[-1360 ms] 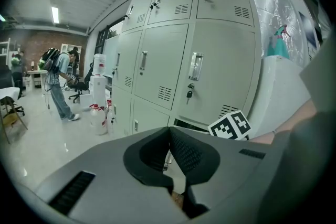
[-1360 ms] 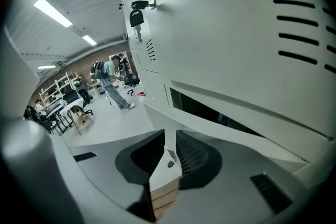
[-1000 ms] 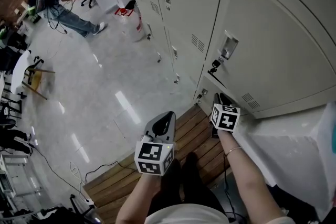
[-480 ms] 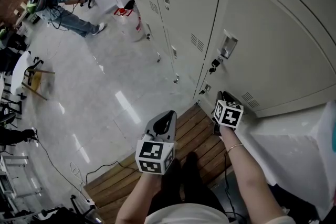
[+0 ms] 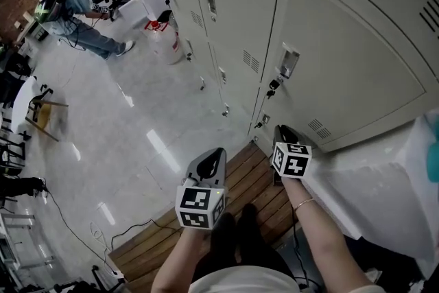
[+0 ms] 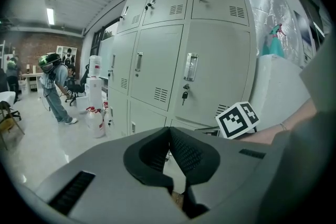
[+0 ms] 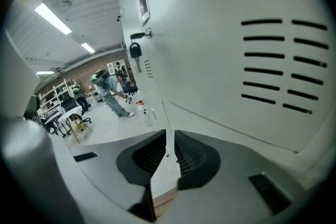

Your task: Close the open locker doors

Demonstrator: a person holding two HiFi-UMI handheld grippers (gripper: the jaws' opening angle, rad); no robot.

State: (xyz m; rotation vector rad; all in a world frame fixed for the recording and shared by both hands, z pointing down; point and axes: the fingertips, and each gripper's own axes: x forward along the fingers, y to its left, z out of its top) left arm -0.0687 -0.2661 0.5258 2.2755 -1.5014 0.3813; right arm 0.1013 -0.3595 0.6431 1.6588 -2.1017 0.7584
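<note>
Two grippers sit low in the head view, yours, but start at the upper left: a person (image 5: 68, 3) with a backpack stands there on the pale floor (image 5: 137, 147), well away from you, with a chair (image 5: 42, 112) below at the left edge. Nearer the middle, a jug (image 5: 167, 44) stands just beside the foot of the lockers (image 5: 233, 3). Your left gripper (image 5: 214, 156) is at lower centre over the slatted bench (image 5: 151, 243); in the left gripper view its pads meet at the tips, closed on nothing (image 6: 169, 131), and it points at the lockers from a little way off. The lockers run from top centre to the right edge of the head view. The large door (image 5: 357, 58) with a key (image 5: 273, 86) hanging in its lock lies flush with its frame, as do the doors to its left. The low door under it is partly hidden by your right gripper (image 5: 282, 130), so you cannot tell from here how it sits. That gripper is close in front of the locker face at right of centre. In the right gripper view the vented door (image 7: 236, 23) fills the upper right and the key (image 7: 135, 51) hangs at upper left. Its jaws have just been closing and now stand a narrow slit apart with nothing between them (image 7: 169, 136). A wrapped block (image 5: 377, 182) fills the lower right.
</note>
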